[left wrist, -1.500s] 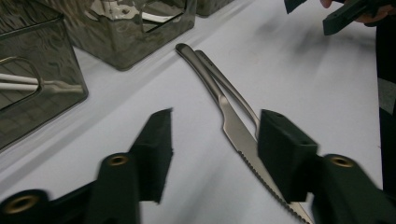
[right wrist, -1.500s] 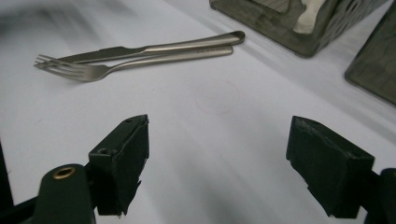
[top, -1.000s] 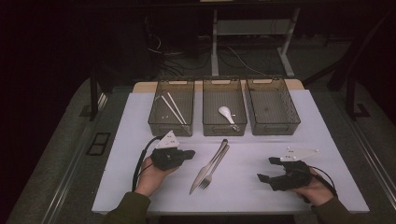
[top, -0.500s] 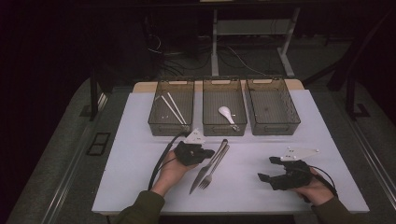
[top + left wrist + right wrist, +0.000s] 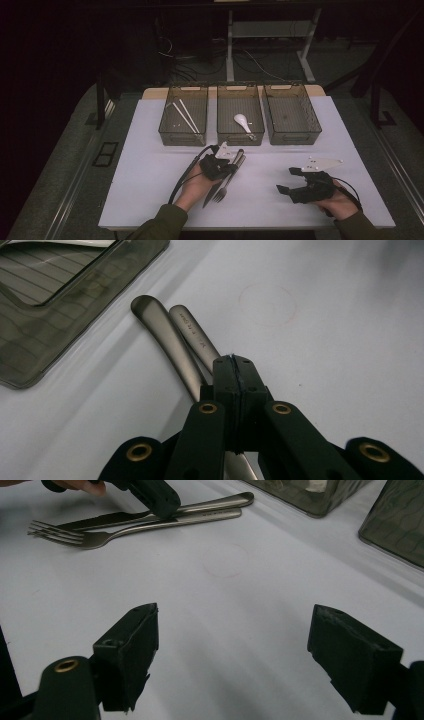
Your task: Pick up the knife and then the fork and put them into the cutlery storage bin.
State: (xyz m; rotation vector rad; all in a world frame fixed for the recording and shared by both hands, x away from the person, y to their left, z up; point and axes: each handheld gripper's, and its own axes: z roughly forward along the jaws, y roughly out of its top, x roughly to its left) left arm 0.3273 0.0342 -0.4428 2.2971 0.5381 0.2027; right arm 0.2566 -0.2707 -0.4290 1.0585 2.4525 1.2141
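Your left gripper [image 5: 231, 166] hangs over the handles of the fork [image 5: 223, 186] and knife [image 5: 214, 191], which lie side by side on the white table [image 5: 150, 165] just in front of the middle bin [image 5: 239, 120]. Its jaws are pressed together with nothing between them, the tips just above the two handles. Your right gripper [image 5: 290, 180] rests well apart to the right, jaws spread wide and empty.

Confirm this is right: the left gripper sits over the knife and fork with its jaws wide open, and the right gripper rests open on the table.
Not quite: the left gripper is shut over the knife and fork, as the left gripper view shows. The right gripper is open.
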